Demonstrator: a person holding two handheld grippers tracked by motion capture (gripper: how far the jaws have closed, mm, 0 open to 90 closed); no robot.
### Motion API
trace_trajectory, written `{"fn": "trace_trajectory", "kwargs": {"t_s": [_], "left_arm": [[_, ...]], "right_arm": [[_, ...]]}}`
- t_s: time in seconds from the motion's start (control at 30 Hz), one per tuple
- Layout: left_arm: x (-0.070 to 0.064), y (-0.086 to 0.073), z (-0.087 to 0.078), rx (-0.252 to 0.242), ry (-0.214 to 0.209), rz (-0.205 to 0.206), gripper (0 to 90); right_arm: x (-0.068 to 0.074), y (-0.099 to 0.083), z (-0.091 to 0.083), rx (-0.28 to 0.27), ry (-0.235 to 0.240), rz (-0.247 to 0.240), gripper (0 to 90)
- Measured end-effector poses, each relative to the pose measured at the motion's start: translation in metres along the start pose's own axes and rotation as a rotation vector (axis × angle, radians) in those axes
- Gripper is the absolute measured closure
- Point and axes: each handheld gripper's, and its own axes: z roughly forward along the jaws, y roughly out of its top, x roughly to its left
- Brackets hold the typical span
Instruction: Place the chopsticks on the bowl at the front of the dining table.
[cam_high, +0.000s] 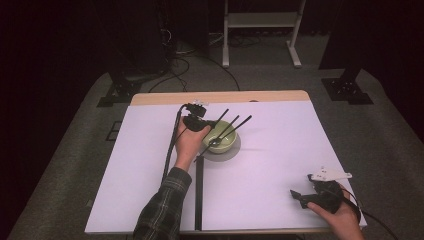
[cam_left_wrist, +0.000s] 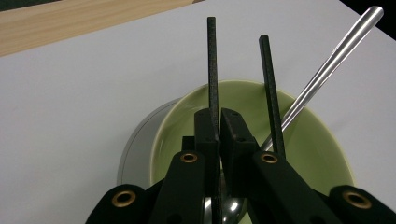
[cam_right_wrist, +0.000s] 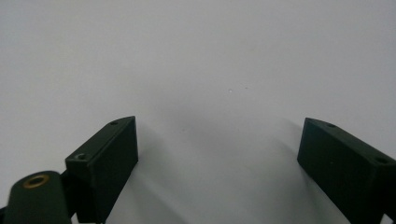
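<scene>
A pale green bowl (cam_high: 229, 145) stands on a grey plate (cam_high: 235, 151) in the middle of the white table. In the left gripper view the bowl (cam_left_wrist: 322, 140) holds a metal spoon (cam_left_wrist: 336, 51) and two black chopsticks. My left gripper (cam_left_wrist: 219, 119) is over the bowl's near rim and is shut on one chopstick (cam_left_wrist: 212, 60), which stands up between the jaws. The other chopstick (cam_left_wrist: 268, 79) leans just to the right of it. From above, the left gripper (cam_high: 209, 126) sits at the bowl's left side. My right gripper (cam_high: 301, 186) rests near the front right corner, open (cam_right_wrist: 219, 140) over bare table.
A thin black strip (cam_high: 199, 195) runs along the table from the plate to the front edge. A wooden edge (cam_high: 220, 97) borders the table's far side. Beyond it, on the grey floor, are cables and a white stand (cam_high: 260, 30).
</scene>
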Motion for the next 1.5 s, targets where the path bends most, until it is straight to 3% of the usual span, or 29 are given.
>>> {"fn": "trace_trajectory", "kwargs": {"t_s": [0.33,0.9,1.23,1.37,1.5], "left_arm": [[0.0,-0.002,0.002,-0.002,-0.003,-0.007,85.6],[-0.002,0.008,-0.005,-0.051,0.026,0.036,66.1],[-0.014,0.026,-0.002,-0.084,0.046,0.091,36.4],[-0.016,0.031,0.005,-0.052,0.045,0.084,18.7],[-0.019,0.037,0.013,-0.007,0.076,0.107,10.2]], "right_arm": [[0.0,0.0,0.0,0.0,0.0,0.0,10.6],[0.0,0.0,0.0,0.0,0.0,0.001,10.6],[0.0,0.0,0.0,0.0,0.001,0.001,10.6],[0.0,0.0,0.0,0.0,0.0,0.0,10.6],[0.0,0.0,0.0,0.0,0.0,0.001,10.6]]}}
